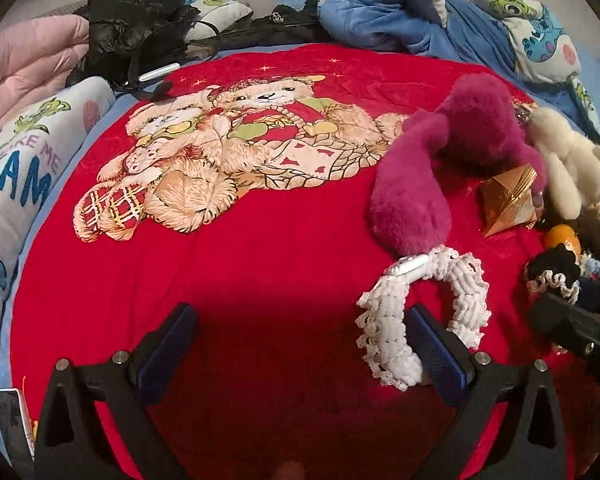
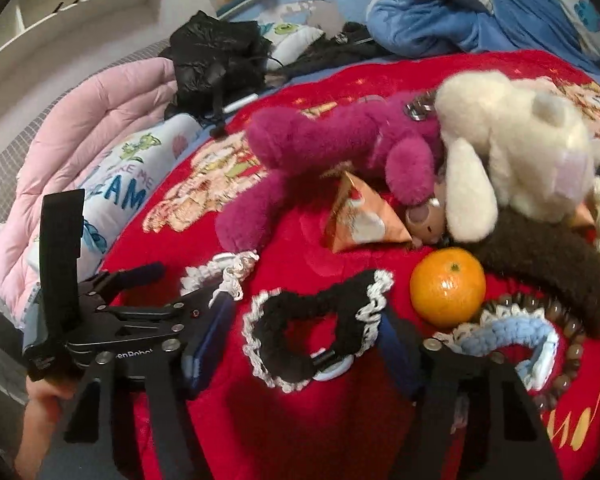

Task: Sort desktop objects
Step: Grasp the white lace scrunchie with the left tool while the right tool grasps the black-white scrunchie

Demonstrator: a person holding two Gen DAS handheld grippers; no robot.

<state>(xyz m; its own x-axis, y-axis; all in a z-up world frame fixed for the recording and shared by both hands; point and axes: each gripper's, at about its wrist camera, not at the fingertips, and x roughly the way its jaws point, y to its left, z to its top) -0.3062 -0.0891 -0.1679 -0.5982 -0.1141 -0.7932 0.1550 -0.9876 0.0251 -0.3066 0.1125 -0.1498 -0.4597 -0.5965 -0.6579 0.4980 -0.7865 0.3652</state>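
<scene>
My left gripper (image 1: 300, 336) is open above a red teddy-bear blanket (image 1: 260, 260); a white crocheted band (image 1: 424, 312) lies draped over its right finger (image 1: 436, 344). My right gripper (image 2: 308, 344) is open around a black crocheted band with white trim (image 2: 320, 328). Beside it lie an orange (image 2: 447, 287), a light blue crocheted band (image 2: 508, 340), a brown bead bracelet (image 2: 568, 364), a gold paper pyramid (image 2: 360, 220), a magenta plush (image 2: 340, 148) and a cream plush (image 2: 512, 148). The left gripper shows in the right wrist view (image 2: 196, 280), the white band (image 2: 228, 268) at its tip.
A pink quilt (image 2: 92, 140), a printed pillow (image 1: 16, 168) and black clothing (image 1: 136, 20) lie at the left and back. A blue blanket (image 1: 400, 12) is heaped at the back right. A brown furry item (image 2: 540, 264) lies under the cream plush.
</scene>
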